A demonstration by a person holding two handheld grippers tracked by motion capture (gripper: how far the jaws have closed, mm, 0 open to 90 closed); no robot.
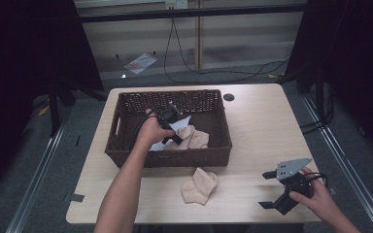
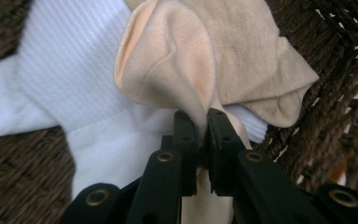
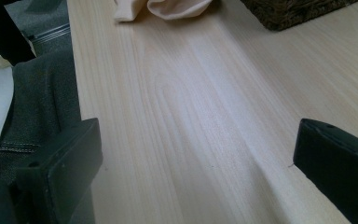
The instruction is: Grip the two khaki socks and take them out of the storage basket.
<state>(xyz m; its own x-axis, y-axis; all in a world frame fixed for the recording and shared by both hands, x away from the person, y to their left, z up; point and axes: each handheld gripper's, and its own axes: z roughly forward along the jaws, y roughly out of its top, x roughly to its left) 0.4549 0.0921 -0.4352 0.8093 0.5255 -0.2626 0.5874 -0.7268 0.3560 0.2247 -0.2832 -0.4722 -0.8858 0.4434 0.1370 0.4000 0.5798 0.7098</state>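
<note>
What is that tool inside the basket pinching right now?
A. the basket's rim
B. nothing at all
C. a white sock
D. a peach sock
D: in the left gripper view the left gripper has its fingers shut on a fold of the peach sock, which lies over a white sock in the wicker basket.

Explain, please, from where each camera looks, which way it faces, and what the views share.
High view: above the person's side, facing forward and down on the table and basket; both forearms and both grippers show.
Left gripper view: rides the left gripper, facing down into the basket; its jaws pinch a beige sock over a white sock.
Right gripper view: rides the open right gripper, low, facing along the tabletop.
Shared: the high and left gripper views both show the pinched sock.
</note>
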